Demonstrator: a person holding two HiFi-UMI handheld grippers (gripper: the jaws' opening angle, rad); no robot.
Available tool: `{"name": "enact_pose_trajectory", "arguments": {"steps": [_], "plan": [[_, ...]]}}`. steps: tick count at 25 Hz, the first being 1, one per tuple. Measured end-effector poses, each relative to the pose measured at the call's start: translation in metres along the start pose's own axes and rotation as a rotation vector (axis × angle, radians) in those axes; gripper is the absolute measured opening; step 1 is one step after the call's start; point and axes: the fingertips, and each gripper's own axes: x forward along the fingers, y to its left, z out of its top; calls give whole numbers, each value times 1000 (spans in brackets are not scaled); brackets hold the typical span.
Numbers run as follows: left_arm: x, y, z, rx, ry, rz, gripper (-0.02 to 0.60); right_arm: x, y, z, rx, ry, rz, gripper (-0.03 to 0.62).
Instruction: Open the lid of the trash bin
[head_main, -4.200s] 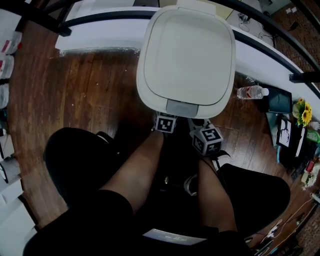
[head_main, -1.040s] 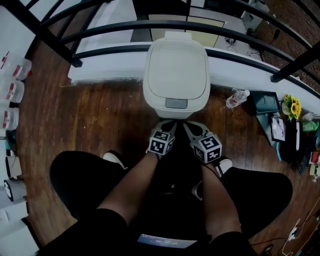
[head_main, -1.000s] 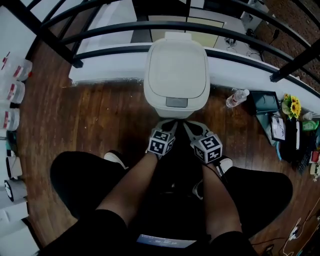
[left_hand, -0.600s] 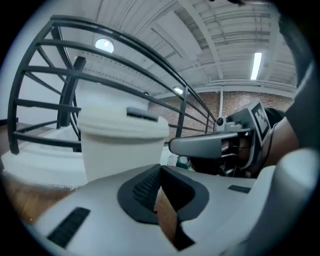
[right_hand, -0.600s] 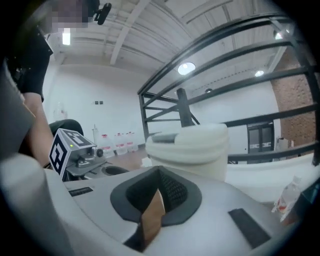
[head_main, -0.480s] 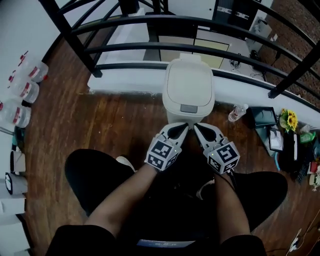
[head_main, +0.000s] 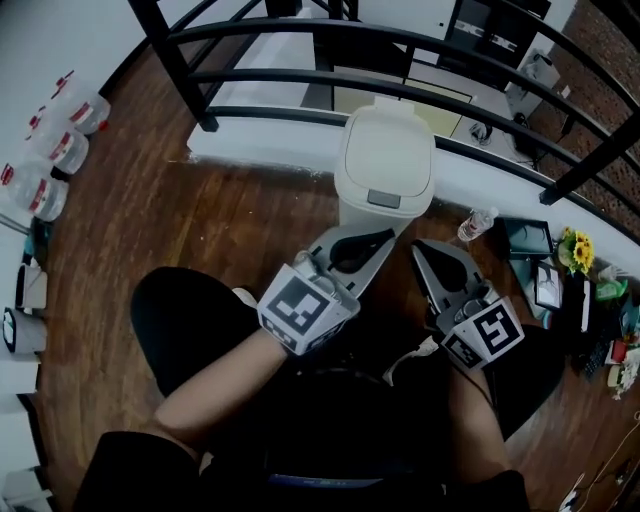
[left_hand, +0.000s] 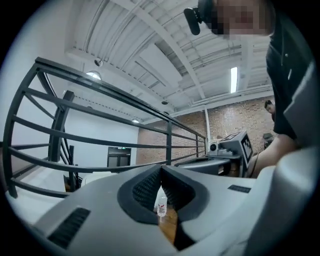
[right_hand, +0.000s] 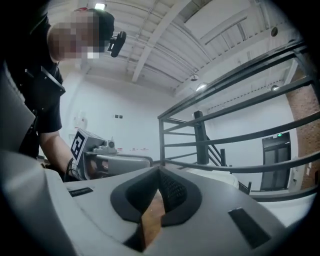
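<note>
The white trash bin (head_main: 388, 160) stands on the wood floor against the railing, its lid (head_main: 390, 148) down flat and the grey latch tab (head_main: 384, 199) facing me. My left gripper (head_main: 388, 236) is held high over the floor in front of the bin, shut and holding nothing. My right gripper (head_main: 421, 245) is beside it to the right, also shut and holding nothing. Neither touches the bin. In the left gripper view the jaws (left_hand: 161, 169) meet at their tips; in the right gripper view the jaws (right_hand: 159, 172) do too.
A black metal railing (head_main: 300, 40) and a white ledge (head_main: 250, 150) run behind the bin. A water bottle (head_main: 478, 224) lies on the floor to the bin's right, near a dark tablet (head_main: 525, 238) and sunflowers (head_main: 575, 250). Plastic jugs (head_main: 60, 140) stand far left.
Both grippers have risen toward the head camera and spread apart. The bin looks smaller and farther. Its lid has stayed closed.
</note>
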Motion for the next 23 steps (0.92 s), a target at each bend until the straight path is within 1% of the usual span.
{"name": "enact_pose_trajectory", "arguments": {"steps": [3,5,7,12,23], "plan": [[-12,-7,9,41,-37,-8,40,-3,7,7,-10,-36,18,12],[-14,-4,10,41,-54,9,40,-2,7,8,-5,-52,25,12],[-15,1,7,24,-63,18,40,-3,6,7,-3,-59,30,12],[-13,10,-11,12,-34,26,40,-7,0,-1,-5,-57,25,12],[0,5,-18,9,-27,-2,40,-1,-1,0,4,-72,32,12]]}}
